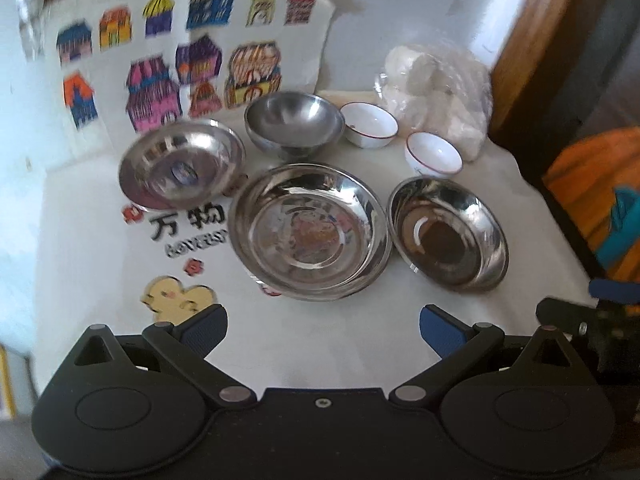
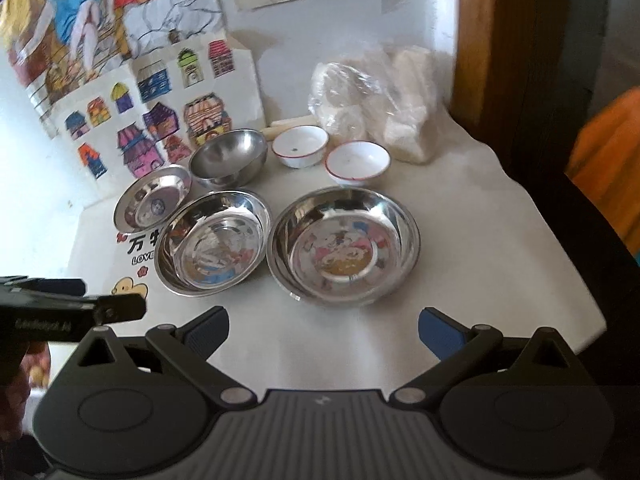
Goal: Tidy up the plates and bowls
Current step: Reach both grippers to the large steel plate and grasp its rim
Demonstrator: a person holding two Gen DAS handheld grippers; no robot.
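Three shallow steel plates lie on a white-covered table (image 1: 320, 316): a left plate (image 1: 182, 170) (image 2: 154, 200), a middle plate (image 1: 310, 230) (image 2: 214, 240) and a right plate (image 1: 448, 234) (image 2: 344, 244). Behind them stand a deep steel bowl (image 1: 294, 120) (image 2: 228, 156) and two white bowls with red rims (image 1: 370, 124) (image 1: 434, 154) (image 2: 300, 146) (image 2: 358, 162). My left gripper (image 1: 324, 326) hovers open just in front of the middle plate, holding nothing. My right gripper (image 2: 324, 326) is open and empty before the right plate.
A clear plastic bag of white items (image 1: 436, 96) (image 2: 380, 96) sits at the back right. Coloured house drawings (image 1: 192, 68) lean against the wall behind. The table's right edge (image 2: 560, 240) drops off beside a dark wooden frame (image 2: 476, 40). The left tool's black body (image 2: 60, 312) shows at the left.
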